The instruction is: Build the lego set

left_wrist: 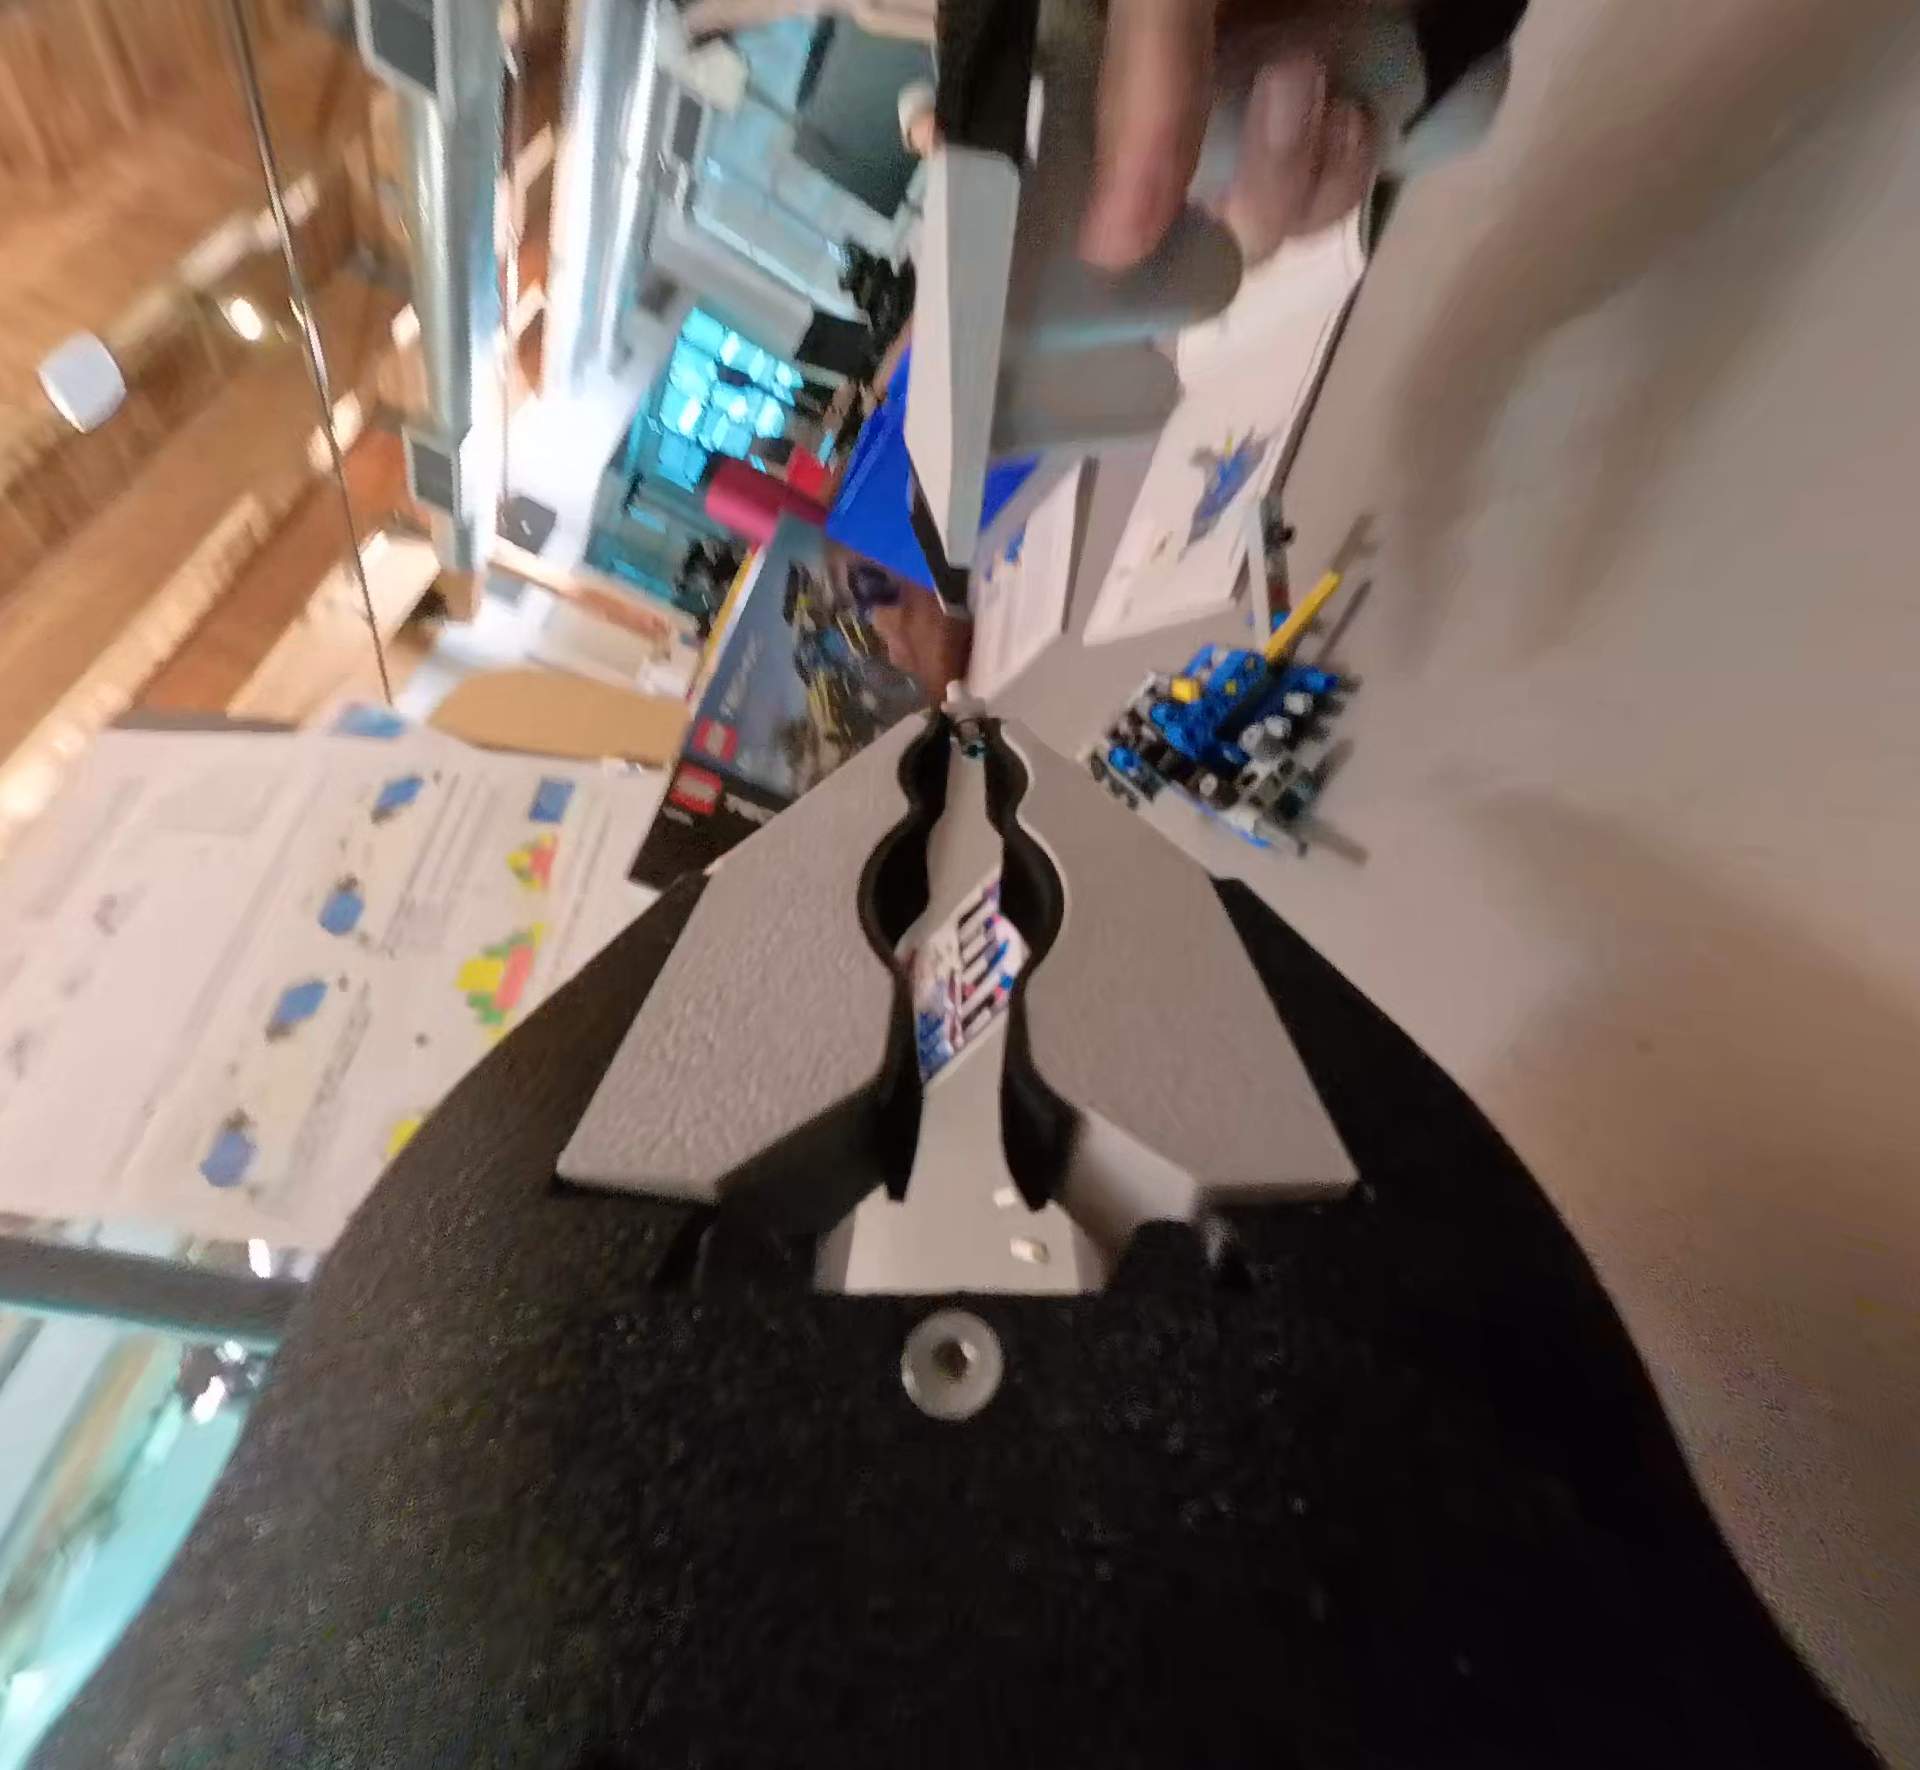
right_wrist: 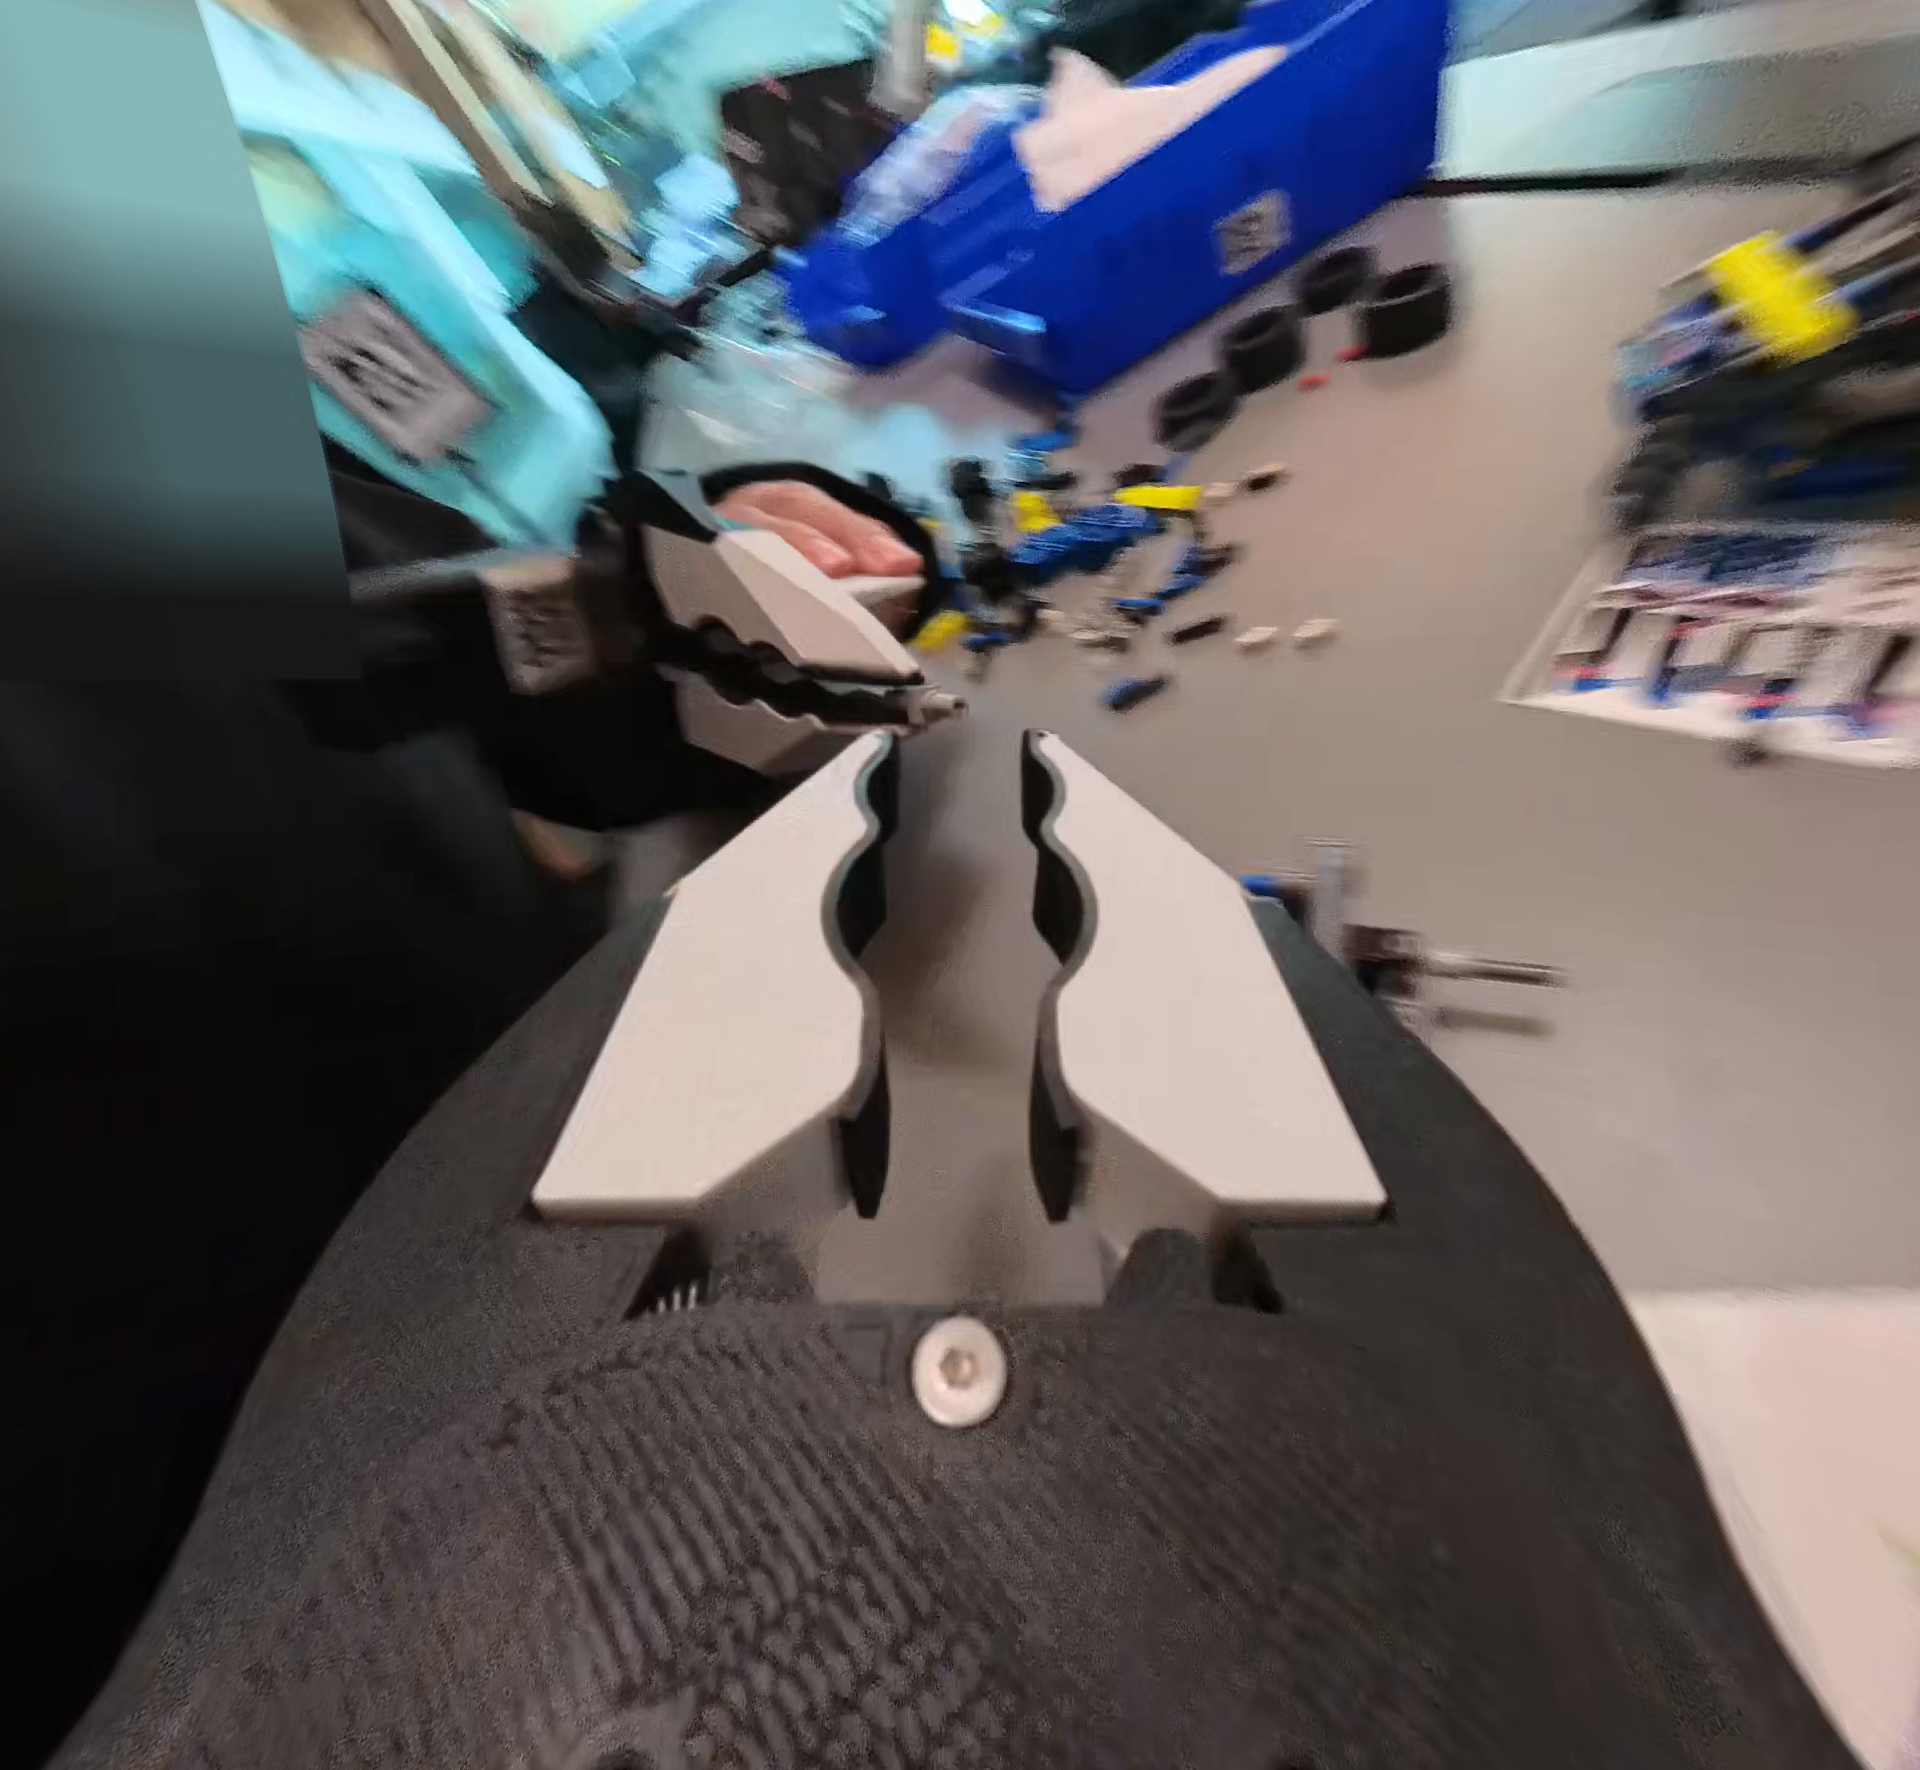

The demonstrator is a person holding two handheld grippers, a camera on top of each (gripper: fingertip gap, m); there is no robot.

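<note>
My left gripper (left_wrist: pixel 966 733) is pinched tight on a small lego piece (left_wrist: pixel 964 712), pale with a dark bit, just poking out past the fingertips. It is too small and blurred for me to say more about it. From the right wrist view I can see that same left gripper (right_wrist: pixel 925 707) off to the left, turned on its side, the little pale piece (right_wrist: pixel 940 706) sticking from its nose, and it sits right beside the tip of my right gripper's left-hand finger.

My right gripper (right_wrist: pixel 961 738) is parted, a clear gap running between the two fingers with nothing in it, only bare table (right_wrist: pixel 1403 837) showing below. In the left wrist view the right gripper (left_wrist: pixel 961 515) hangs above, with my hand (left_wrist: pixel 1247 58) wrapped on its handle.

The partly built model (left_wrist: pixel 1226 733), blue, black and yellow, stands on the table out past my left fingertips and well clear of them. Loose bricks (right_wrist: pixel 1101 557) lie scattered toward the far side, with a few black tyres (right_wrist: pixel 1309 328) beyond them and a blue bin (right_wrist: pixel 1122 245) at the far edge. The set's box (left_wrist: pixel 800 681) stands nearby. Printed instruction sheets (left_wrist: pixel 260 941) show off to the left side in my left view. Everything is smeared with motion blur.
</note>
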